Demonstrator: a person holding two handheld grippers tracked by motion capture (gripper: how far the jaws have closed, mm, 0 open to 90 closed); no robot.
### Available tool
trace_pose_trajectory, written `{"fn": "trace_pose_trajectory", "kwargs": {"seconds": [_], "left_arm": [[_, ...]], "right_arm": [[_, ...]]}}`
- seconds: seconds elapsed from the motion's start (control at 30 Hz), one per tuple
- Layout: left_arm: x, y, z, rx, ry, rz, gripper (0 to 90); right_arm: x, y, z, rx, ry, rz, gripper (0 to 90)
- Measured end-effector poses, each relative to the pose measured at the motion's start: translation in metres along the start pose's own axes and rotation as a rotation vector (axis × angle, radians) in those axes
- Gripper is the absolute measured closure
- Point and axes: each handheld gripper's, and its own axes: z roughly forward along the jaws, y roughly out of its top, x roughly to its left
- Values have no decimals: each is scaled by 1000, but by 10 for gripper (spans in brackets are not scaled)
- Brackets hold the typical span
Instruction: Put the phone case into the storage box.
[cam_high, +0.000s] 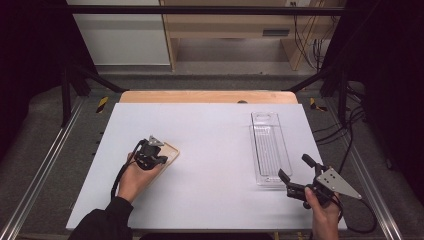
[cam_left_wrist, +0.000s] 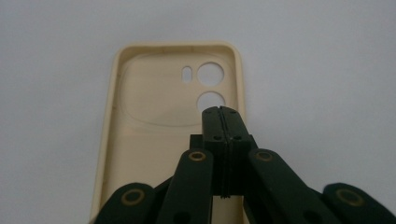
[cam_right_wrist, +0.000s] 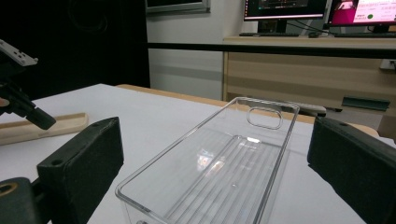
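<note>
Right, my left gripper (cam_left_wrist: 222, 112) has its fingers pressed fully together over the cream plastic phone case (cam_left_wrist: 159, 98), gripping nothing; that case lies flat near the white bench's (cam_high: 210, 150) left edge. My right gripper (cam_high: 296, 176) holds its fingers spread wide around the near end of the clear plastic tray (cam_right_wrist: 219, 163), by the right edge.

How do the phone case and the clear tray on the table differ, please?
The phone case is opaque cream; the clear tray is transparent. The tray is longer and deeper than the shallow case. The shut left gripper hangs over the case, while the open right gripper waits at the tray's near end. Both lie open side up on the white table.
</note>
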Motion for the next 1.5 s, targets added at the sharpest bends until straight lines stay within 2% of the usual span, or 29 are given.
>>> {"fn": "trace_pose_trajectory", "kwargs": {"seconds": [0.03,0.07,0.13,0.33,0.37,0.5,0.6,0.9,0.97,1.03,1.1,1.2,1.33,1.5], "left_arm": [[0,0,0,0,0,0,900],[0,0,2,12,-22,-1,900],[-3,1,4,30,-15,22,900],[-6,0,4,38,-30,28,900],[-11,-1,4,38,-41,46,900],[-20,-3,3,33,-62,59,900],[-35,-6,1,32,-103,74,900],[-74,-8,0,26,-178,136,900],[-78,-7,1,30,-187,137,900],[-91,-6,4,38,-219,164,900],[-99,-5,4,38,-207,194,900],[-106,-4,3,31,-248,184,900],[-117,-3,5,35,-264,209,900],[-124,3,10,32,-299,201,900]], "right_arm": [[0,0,0,0,0,0,38],[0,-1,0,11,4,-2,38],[0,-2,0,13,7,0,39],[-1,-2,0,19,9,3,40],[-1,-2,0,21,10,6,40],[0,-2,1,22,9,4,40],[1,-3,1,30,8,6,40],[1,-5,4,41,9,-2,41],[1,-5,4,43,9,1,41],[2,-5,4,44,11,-1,41],[2,-5,3,45,11,0,41],[0,-5,3,42,7,0,41],[0,-5,4,47,7,0,42],[0,-6,4,50,4,11,43]]}}
